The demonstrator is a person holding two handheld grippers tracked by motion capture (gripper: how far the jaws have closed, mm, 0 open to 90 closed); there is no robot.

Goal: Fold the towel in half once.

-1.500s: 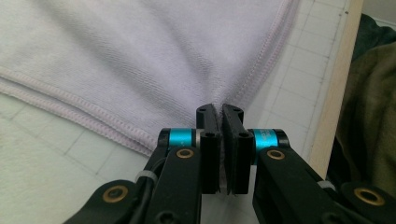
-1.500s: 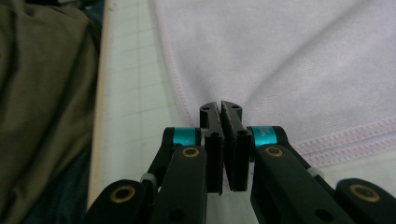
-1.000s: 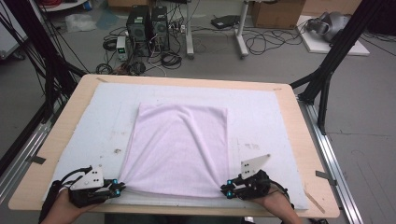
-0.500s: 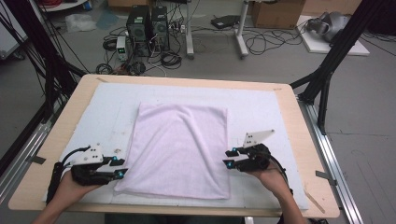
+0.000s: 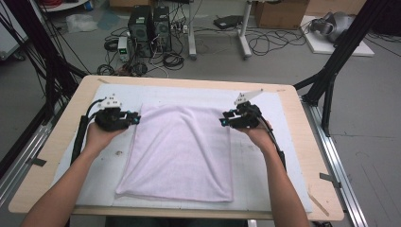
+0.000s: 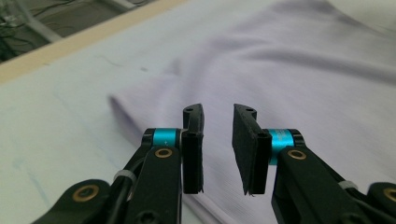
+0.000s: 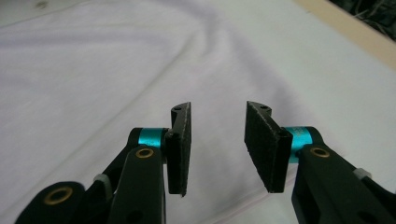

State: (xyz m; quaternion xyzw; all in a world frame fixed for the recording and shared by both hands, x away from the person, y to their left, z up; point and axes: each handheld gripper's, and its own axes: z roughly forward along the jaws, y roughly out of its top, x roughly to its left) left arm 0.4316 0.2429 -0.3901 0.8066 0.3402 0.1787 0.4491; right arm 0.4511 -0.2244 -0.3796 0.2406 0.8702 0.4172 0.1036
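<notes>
Both tools [image 5: 134, 119] [image 5: 224, 122] moved up alongside the towel [image 5: 182, 151], empty.

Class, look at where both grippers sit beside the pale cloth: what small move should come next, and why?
Probably lower both grippers and close them on the far corners. The left gripper and right gripper have open jaws with nothing between them, each beside a far corner of the cloth, which lies flat on the white mat.

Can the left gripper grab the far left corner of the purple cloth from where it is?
Probably yes. The left gripper sits right beside the purple cloth's far left corner, its jaws are open with nothing between them, and nothing lies between them and the cloth's edge on the white mat.
</notes>
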